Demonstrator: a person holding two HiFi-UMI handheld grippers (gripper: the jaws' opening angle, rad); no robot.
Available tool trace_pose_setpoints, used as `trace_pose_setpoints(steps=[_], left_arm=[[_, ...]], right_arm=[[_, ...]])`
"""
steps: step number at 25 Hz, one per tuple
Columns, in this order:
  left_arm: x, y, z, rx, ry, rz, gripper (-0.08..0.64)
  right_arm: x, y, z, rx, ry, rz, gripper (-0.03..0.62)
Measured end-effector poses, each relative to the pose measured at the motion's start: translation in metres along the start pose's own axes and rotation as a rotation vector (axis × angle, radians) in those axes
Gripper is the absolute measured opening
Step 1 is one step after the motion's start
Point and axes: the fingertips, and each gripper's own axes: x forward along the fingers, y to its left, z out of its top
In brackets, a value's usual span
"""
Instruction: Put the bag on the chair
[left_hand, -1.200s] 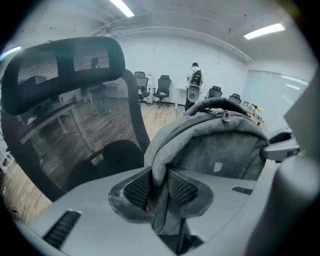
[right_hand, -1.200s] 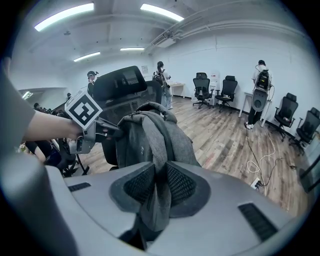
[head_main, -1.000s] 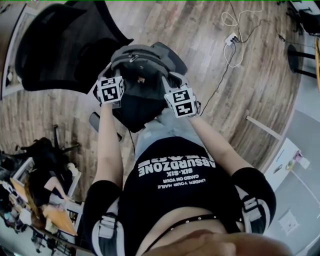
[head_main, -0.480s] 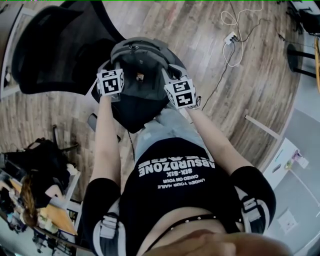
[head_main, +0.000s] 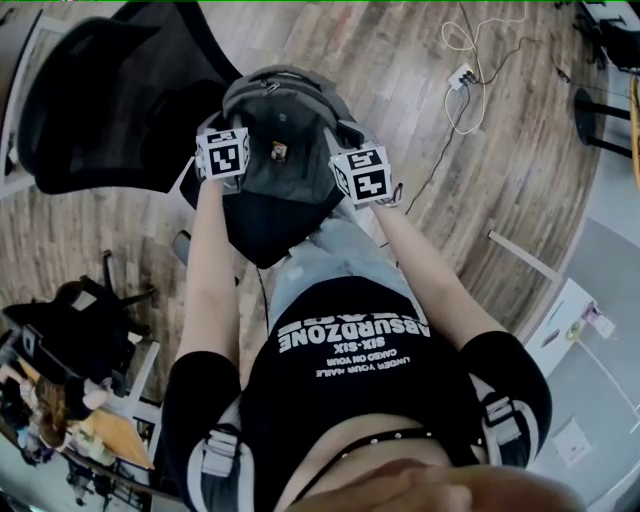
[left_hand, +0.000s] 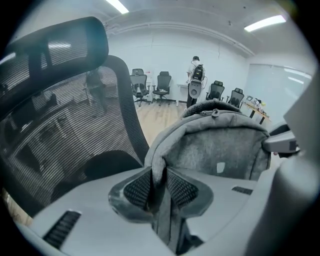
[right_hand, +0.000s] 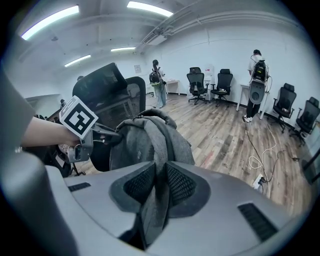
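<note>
A grey backpack (head_main: 283, 125) hangs between my two grippers, over the black seat (head_main: 268, 222) of a mesh office chair (head_main: 105, 100). I cannot tell whether it rests on the seat. My left gripper (head_main: 229, 140) is shut on a grey strap (left_hand: 159, 185) at the bag's (left_hand: 220, 150) left side, with the chair's backrest (left_hand: 60, 130) close on the left. My right gripper (head_main: 347, 155) is shut on a strap (right_hand: 159, 182) at the bag's (right_hand: 142, 142) right side. The right gripper view also shows the left gripper (right_hand: 102, 133) and the chair (right_hand: 107, 82) behind it.
A power strip with a white cable (head_main: 462, 76) lies on the wooden floor to the right. A black stool base (head_main: 598, 120) stands at the far right. A cluttered desk (head_main: 90, 400) is at the lower left. People and more office chairs (right_hand: 222, 82) stand along the far wall.
Both grippers and the backpack have moved away from the person's body, further over the chair. The grips on the straps are unchanged.
</note>
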Motion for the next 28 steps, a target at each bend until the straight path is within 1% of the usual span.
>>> trace_pose_setpoints(steps=[6, 14, 18, 20, 22, 24, 25, 28], left_arm=[[0.018, 0.000, 0.009, 0.012, 0.012, -0.007, 0.080], [0.028, -0.003, 0.015, 0.014, 0.029, -0.005, 0.080], [0.031, -0.002, 0.017, 0.024, 0.035, 0.001, 0.081], [0.030, 0.000, 0.018, 0.012, 0.036, 0.001, 0.086], [0.029, 0.003, 0.017, -0.017, 0.042, 0.012, 0.101], [0.026, 0.006, 0.018, -0.035, 0.041, 0.039, 0.117], [0.023, 0.007, 0.019, -0.034, 0.035, 0.055, 0.121], [0.011, 0.008, 0.022, -0.019, 0.005, 0.085, 0.121]], right_arm=[[0.014, -0.012, 0.005, 0.012, 0.005, -0.009, 0.080], [0.020, -0.021, 0.005, 0.025, 0.015, -0.030, 0.081], [0.022, -0.023, 0.006, 0.019, 0.011, -0.026, 0.083], [0.022, -0.023, 0.006, 0.016, 0.012, -0.016, 0.086], [0.018, -0.023, 0.007, 0.025, 0.013, -0.008, 0.094], [0.013, -0.025, 0.011, 0.033, -0.004, -0.008, 0.110], [0.010, -0.027, 0.013, 0.037, -0.016, -0.006, 0.134], [0.001, -0.031, 0.017, 0.052, -0.037, -0.007, 0.138]])
